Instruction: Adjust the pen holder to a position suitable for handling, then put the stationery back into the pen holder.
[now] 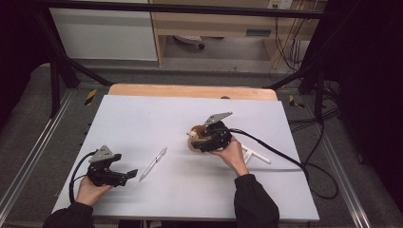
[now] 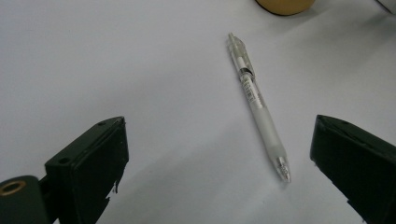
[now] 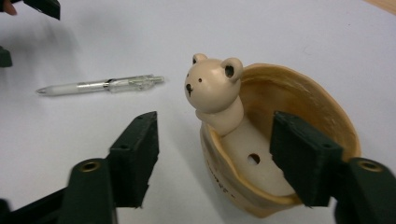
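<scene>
1. The bear holder (image 3: 261, 140) stands on the white worktop (image 1: 142, 118), right of the middle. It is a tan, shiny bowl shape, round and smooth, like glazed clay.
2. A little bear (image 3: 212, 88) with a round head and two small ears peeks over its rim. The bear faces left, toward the pen, in the right gripper view.
3. Inside the holder is a pale flat part with a small round hole.
4. The right gripper (image 3: 219, 154) is at the holder. Its black fingers (image 3: 135, 154) are apart and not pressing on it. One finger is over the inside of the holder, the other is outside on the worktop.
5. The pen (image 1: 153, 163) lies flat between the two grippers. It is long, thin, clear and white. Its long line runs from near-left to far-right.
6. The left gripper (image 1: 127, 175) is near the left edge, its fingers (image 2: 93, 163) wide open, just beside the pen's tip.
</scene>
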{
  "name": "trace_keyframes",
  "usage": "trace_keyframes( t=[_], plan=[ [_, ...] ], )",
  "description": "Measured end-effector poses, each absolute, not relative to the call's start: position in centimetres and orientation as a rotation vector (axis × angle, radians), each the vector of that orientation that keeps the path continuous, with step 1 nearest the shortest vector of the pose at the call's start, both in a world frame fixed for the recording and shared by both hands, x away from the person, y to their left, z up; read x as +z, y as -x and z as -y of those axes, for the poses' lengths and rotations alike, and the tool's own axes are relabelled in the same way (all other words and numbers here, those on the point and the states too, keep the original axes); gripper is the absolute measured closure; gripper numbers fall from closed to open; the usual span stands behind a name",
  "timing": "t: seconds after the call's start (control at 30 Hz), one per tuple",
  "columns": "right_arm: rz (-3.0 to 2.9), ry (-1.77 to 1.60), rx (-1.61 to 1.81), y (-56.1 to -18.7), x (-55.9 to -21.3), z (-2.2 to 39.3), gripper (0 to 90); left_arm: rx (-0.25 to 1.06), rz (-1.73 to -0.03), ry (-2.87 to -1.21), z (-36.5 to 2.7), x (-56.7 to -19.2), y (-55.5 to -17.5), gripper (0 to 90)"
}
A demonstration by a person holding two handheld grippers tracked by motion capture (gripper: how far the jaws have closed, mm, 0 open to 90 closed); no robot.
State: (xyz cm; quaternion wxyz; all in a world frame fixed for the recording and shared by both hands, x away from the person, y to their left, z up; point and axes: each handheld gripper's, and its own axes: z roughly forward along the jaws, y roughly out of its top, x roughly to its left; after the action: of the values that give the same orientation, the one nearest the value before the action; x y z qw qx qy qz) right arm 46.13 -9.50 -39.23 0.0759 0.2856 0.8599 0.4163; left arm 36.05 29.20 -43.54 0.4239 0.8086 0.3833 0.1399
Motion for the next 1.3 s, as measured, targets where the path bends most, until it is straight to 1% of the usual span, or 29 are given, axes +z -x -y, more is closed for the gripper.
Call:
trace_keyframes(
  t=[0.03,0.07,0.1,0.17,0.2,0.23,0.3,0.33,0.4,0.43,0.67,0.7,0.9,1.13,1.3],
  plan=[
    [-2.581,-0.867,1.262,-45.8,-38.9,9.8,24.3,0.350,-0.959,-2.022,-29.2,-43.5,-36.0,4.3],
    [-2.581,-0.867,1.262,-45.8,-38.9,9.8,24.3,0.351,-0.959,-2.022,-29.2,-43.5,-36.0,4.3],
    [-2.577,-0.873,1.256,-45.5,-38.8,10.1,17.5,0.351,-0.960,-2.021,-29.2,-43.5,-36.0,4.3],
    [-2.575,-0.875,1.245,-45.1,-38.5,10.3,13.3,0.349,-0.958,-2.022,-29.2,-43.5,-36.0,4.3],
    [-2.575,-0.875,1.245,-45.1,-38.5,10.3,13.3,0.349,-0.958,-2.022,-29.2,-43.5,-36.0,4.3],
    [-2.559,-0.881,1.244,-44.6,-38.3,10.5,8.9,0.349,-0.958,-2.022,-29.2,-43.5,-36.0,4.3],
    [-2.550,-0.883,1.249,-44.4,-38.3,10.7,7.2,0.347,-0.959,-2.022,-29.2,-43.5,-36.0,4.3],
    [-2.537,-0.900,1.254,-44.0,-38.3,11.1,4.8,0.347,-0.959,-2.022,-29.2,-43.5,-36.0,4.3],
    [-2.530,-0.905,1.257,-43.8,-38.3,11.4,4.3,0.347,-0.962,-2.019,-29.2,-43.5,-36.0,4.3],
    [-2.520,-0.904,1.255,-43.4,-38.3,12.0,2.5,0.347,-0.961,-2.018,-29.2,-43.5,-36.0,4.2],
    [-2.499,-0.942,1.270,-42.1,-38.6,13.9,3.4,0.348,-0.958,-2.025,-29.0,-43.4,-35.9,4.2],
    [-2.476,-0.953,1.266,-41.5,-38.9,14.8,3.3,0.349,-0.957,-2.028,-29.0,-43.4,-35.9,4.2],
    [-2.464,-1.009,1.251,-40.4,-40.1,17.0,1.7,0.348,-0.957,-2.042,-28.6,-43.4,-35.8,4.2],
    [-2.443,-1.038,1.249,-39.1,-41.2,19.0,1.6,0.351,-0.950,-2.058,-28.1,-43.3,-35.7,4.2],
    [-2.439,-1.061,1.246,-38.5,-41.5,19.8,1.5,0.356,-0.953,-2.061,-27.7,-43.0,-35.7,4.2]
  ],
)
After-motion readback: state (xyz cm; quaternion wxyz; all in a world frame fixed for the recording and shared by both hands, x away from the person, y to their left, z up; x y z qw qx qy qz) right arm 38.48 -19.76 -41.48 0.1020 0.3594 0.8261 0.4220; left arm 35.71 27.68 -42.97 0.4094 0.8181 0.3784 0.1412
